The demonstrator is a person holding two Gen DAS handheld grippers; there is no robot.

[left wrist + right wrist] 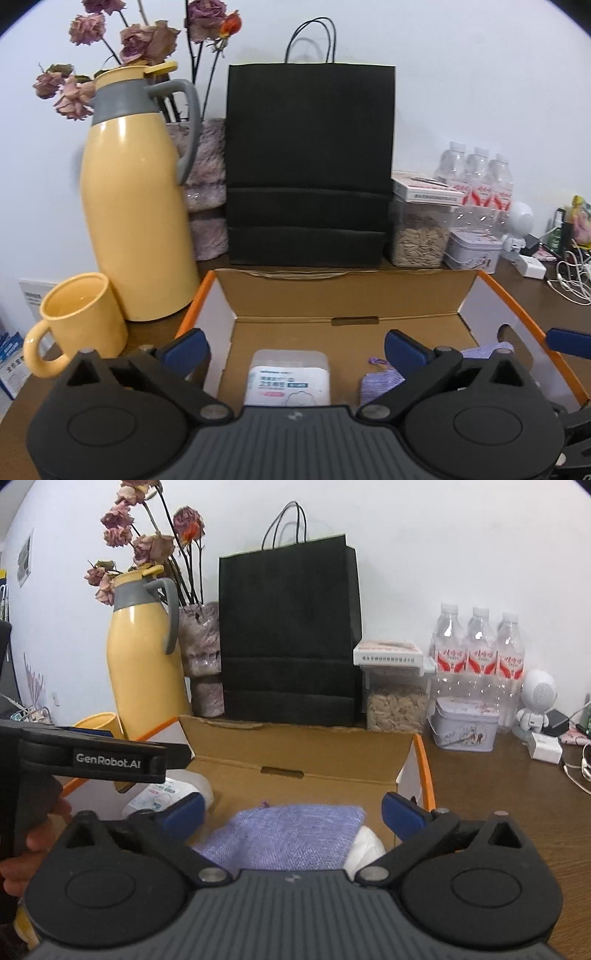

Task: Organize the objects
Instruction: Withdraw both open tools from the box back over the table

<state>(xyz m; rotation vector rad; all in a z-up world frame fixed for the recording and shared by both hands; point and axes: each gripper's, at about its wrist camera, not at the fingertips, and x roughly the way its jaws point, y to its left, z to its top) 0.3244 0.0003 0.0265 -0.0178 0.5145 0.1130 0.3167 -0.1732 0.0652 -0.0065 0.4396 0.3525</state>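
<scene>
My left gripper (295, 350) has its blue fingers (186, 350) set wide apart, clamped on nothing. It hovers over the near end of the open cardboard box (343, 299). Directly between and below these fingers, on the box floor, lies a white tissue pack (288, 376).

My right gripper (291, 818) also has its fingers (400, 818) spread fully, holding nothing. It hovers over the same box (295, 753), toward its right wall. Under it, inside the box, lies a purple woven pouch (288, 836); a white soft item (365, 843) sits just beside the pouch against the right side of the box. In the left wrist view the pouch (376, 384) lies to the right of the tissue pack.

Reference positions relative to the box:
- Behind it, touching or nearly touching the far flap: a black paper bag (310, 162).
- Left of it: a yellow thermos jug (136, 206) and a yellow mug (81, 321) on the worktop (498, 801).
- Behind and right: a clear jar of seeds (397, 707), a small tin (465, 723), and three water bottles (478, 646).
</scene>
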